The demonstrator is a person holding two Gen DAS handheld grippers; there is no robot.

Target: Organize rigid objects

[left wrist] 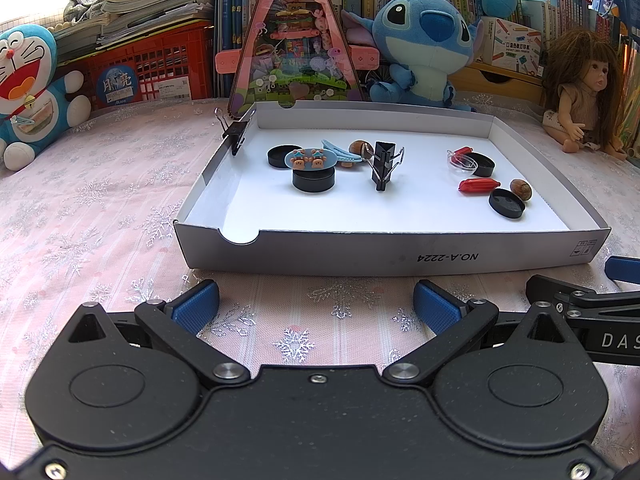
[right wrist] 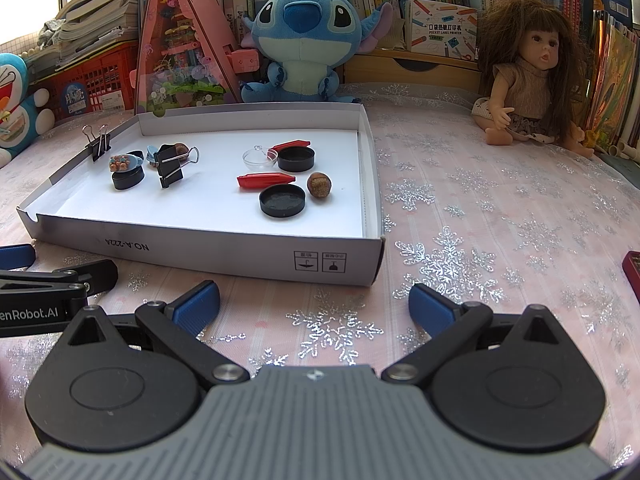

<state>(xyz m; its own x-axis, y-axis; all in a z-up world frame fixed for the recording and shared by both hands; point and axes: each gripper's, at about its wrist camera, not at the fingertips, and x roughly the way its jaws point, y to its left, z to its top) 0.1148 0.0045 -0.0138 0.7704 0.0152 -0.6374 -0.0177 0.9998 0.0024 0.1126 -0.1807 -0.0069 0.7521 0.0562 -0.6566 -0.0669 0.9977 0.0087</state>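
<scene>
A shallow white cardboard tray (left wrist: 392, 256) (right wrist: 240, 252) lies on the pink snowflake cloth. It holds black round lids (left wrist: 506, 205) (right wrist: 282, 200), red tube-like pieces (left wrist: 478, 185) (right wrist: 265, 179), brown nuts (left wrist: 520, 189) (right wrist: 319, 185), a clear dish (left wrist: 463, 160) (right wrist: 259, 157), a black binder clip (left wrist: 383, 164) (right wrist: 171, 164) and a blue hair clip with bears (left wrist: 311, 159) (right wrist: 125, 163). A second binder clip (left wrist: 236, 133) (right wrist: 97, 144) grips the tray's left wall. My left gripper (left wrist: 316, 308) and right gripper (right wrist: 314, 304) both stand open and empty just in front of the tray.
Along the back stand a Doraemon plush (left wrist: 28, 92), a red crate (left wrist: 156, 68), a pink triangular toy house (left wrist: 296, 40), a Stitch plush (right wrist: 304, 40), a doll (right wrist: 528, 80) and shelves of books. A dark red object (right wrist: 633, 272) lies at the right edge.
</scene>
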